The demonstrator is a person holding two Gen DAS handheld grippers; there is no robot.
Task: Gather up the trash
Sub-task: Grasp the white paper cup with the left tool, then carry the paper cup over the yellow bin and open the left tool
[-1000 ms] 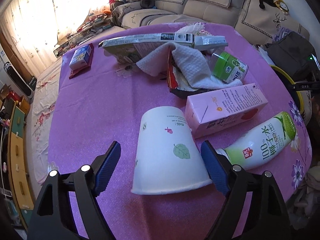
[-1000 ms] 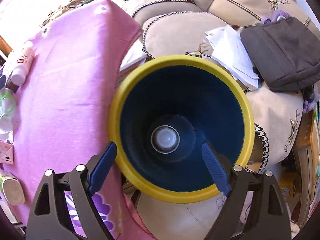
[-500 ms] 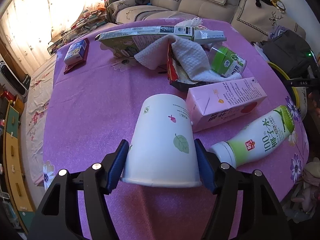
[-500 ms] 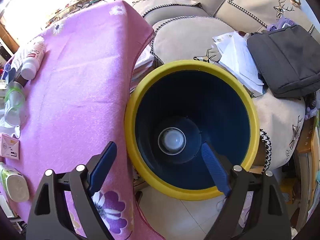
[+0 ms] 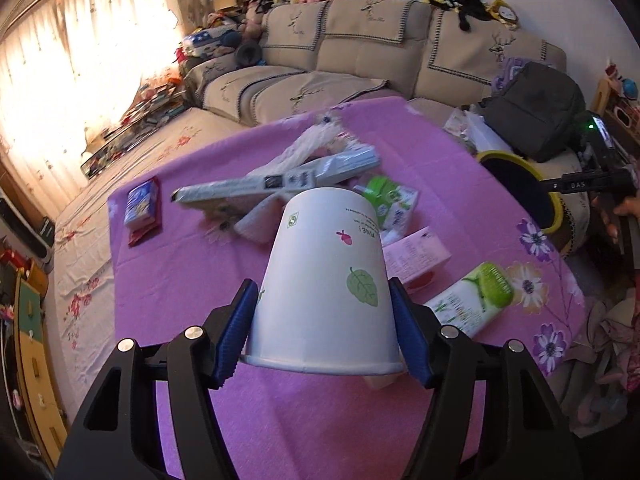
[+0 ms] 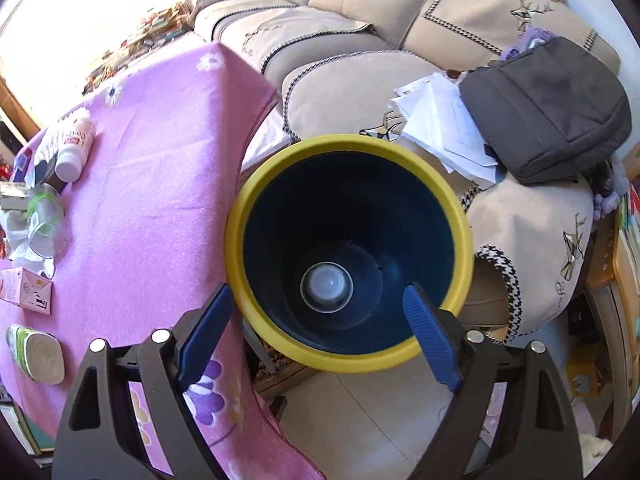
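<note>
We go left to right on the worktop (image 5: pixel 168 280), pink cloth over it. Near the left edge, a small blue packet (image 5: pixel 141 204) on a red one. Mid worktop toward the far edge, a long grey wrapper (image 5: pixel 280 182) lies over a white towel (image 5: pixel 256 224). Our left claw (image 5: pixel 324 324) is pinching a white paper cup (image 5: pixel 326 280), both blue pads pressed on its sides near the rim, base pointing away from the camera, cup up off the cloth. Behind the cup, a green-lidded jar (image 5: pixel 382 196); right of it a pink carton (image 5: pixel 416 258), then a green-and-white bottle (image 5: pixel 472 298) lying near the right edge. Just off the right edge stands a yellow-rimmed bin (image 5: pixel 500 158).

Right wrist view: the same worktop's (image 6: pixel 160 168) right edge runs beside the bin (image 6: pixel 348 364). Bin is dark blue inside, with one round pale lid-like thing (image 6: pixel 326 286) at the bottom. Our right claw (image 6: pixel 316 334) hangs over the bin mouth, spread wide, nothing between the pads. Past the bin, a sofa (image 6: pixel 352 88) with papers (image 6: pixel 440 120) and a grey bag (image 6: pixel 548 108).
</note>
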